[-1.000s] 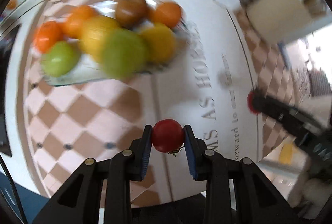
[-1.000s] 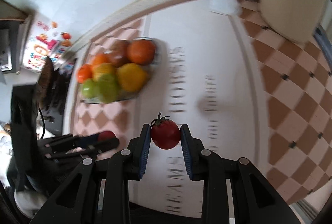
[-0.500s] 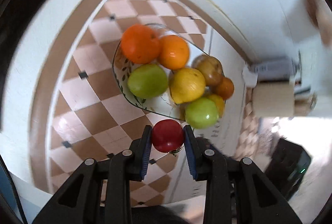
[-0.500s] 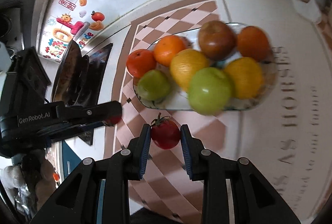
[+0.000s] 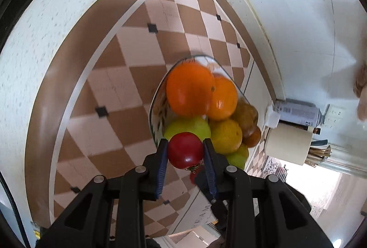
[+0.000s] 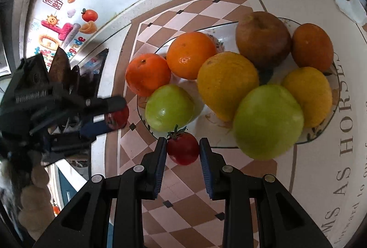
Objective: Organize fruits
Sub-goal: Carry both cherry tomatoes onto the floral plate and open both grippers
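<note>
Just ahead of both tongs: glass fruit plate point(image 6: 309, 137) | left tongs point(image 5: 185, 151) pinching a tomato point(image 5: 185, 149) | right tongs point(image 6: 182, 148) pinching a stemmed tomato point(image 6: 182, 148), nearer the rim

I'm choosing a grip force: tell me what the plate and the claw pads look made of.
Plate: looks like clear glass, glossy, since the checks show through its printed rim. Pads: look like blue ribbed rubber or soft plastic, matte, given the fine ridges; not certain.
</note>
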Action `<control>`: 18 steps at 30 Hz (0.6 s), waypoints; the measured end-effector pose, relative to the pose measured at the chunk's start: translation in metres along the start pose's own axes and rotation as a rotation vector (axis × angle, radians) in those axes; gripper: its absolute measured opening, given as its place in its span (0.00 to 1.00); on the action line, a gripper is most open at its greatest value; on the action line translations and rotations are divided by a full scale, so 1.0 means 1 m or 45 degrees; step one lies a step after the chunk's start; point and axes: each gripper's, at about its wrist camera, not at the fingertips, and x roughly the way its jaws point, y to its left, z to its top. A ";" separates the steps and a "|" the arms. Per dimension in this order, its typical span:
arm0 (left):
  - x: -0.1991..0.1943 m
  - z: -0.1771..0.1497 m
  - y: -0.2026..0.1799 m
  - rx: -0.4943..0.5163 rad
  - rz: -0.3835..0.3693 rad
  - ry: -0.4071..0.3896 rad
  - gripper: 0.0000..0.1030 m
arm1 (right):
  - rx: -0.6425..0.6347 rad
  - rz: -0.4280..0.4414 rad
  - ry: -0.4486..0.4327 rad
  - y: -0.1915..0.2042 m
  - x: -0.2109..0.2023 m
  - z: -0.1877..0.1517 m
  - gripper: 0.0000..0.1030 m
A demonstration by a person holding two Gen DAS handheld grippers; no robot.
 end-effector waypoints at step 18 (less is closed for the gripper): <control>0.027 0.018 -0.010 0.161 0.173 0.107 0.28 | 0.084 -0.009 0.014 -0.004 0.015 0.008 0.46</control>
